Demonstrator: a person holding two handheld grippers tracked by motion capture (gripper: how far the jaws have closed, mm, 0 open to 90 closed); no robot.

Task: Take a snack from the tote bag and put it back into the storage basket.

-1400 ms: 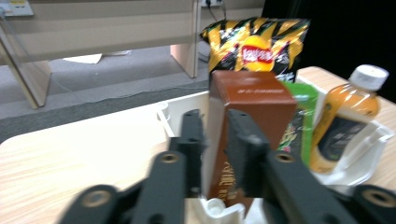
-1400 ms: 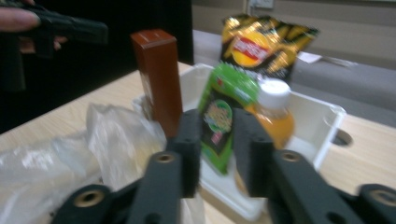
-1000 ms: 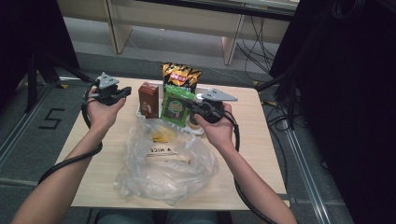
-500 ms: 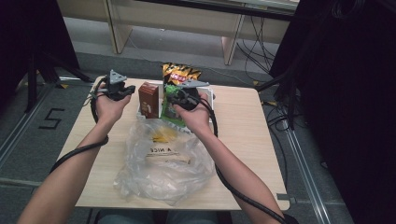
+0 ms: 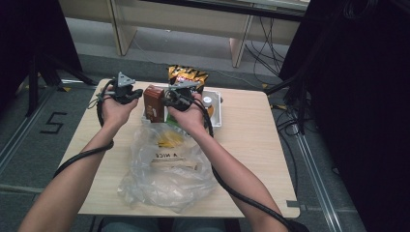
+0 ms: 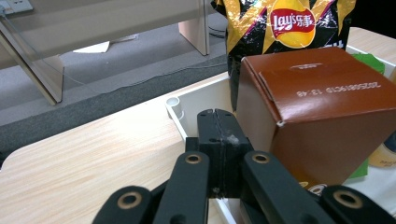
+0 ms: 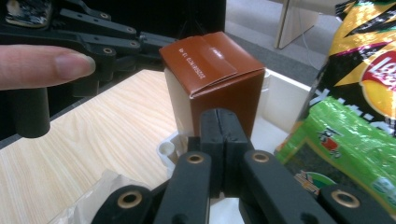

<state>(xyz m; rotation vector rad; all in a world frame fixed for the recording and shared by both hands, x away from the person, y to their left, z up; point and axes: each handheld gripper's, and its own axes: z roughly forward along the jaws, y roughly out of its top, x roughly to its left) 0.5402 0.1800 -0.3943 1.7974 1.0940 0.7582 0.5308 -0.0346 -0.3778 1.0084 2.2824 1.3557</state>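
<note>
Black jaws stand pressed together on both tools, pinching nothing: the left gripper (image 6: 216,128) sits beside the near-left corner of the white tray (image 6: 205,95), and the right gripper (image 7: 223,128) points at the brown carton (image 7: 212,77) from the person's side. From above, the left gripper (image 5: 126,92) is just left of the carton (image 5: 153,102) and the right gripper (image 5: 178,95) just right of it — close, but contact cannot be told.

The carton stands upright at the left end of the tray, near the table's (image 5: 251,145) far edge. It is likely light, stiff cardboard with smooth, slightly slippery faces; the folded top flap would give under pressure, so the flat side walls below the fold look like the place to take hold, once the jaws are spread wide enough.

The left gripper view shows the printed date on the carton top (image 6: 327,88) and the yellow-and-black crisp bag (image 6: 280,23) behind it. The right gripper view adds the green packet (image 7: 345,154) beside the carton. The high view alone gives the crumpled clear plastic bag (image 5: 169,174) lying on the table toward the near edge.
</note>
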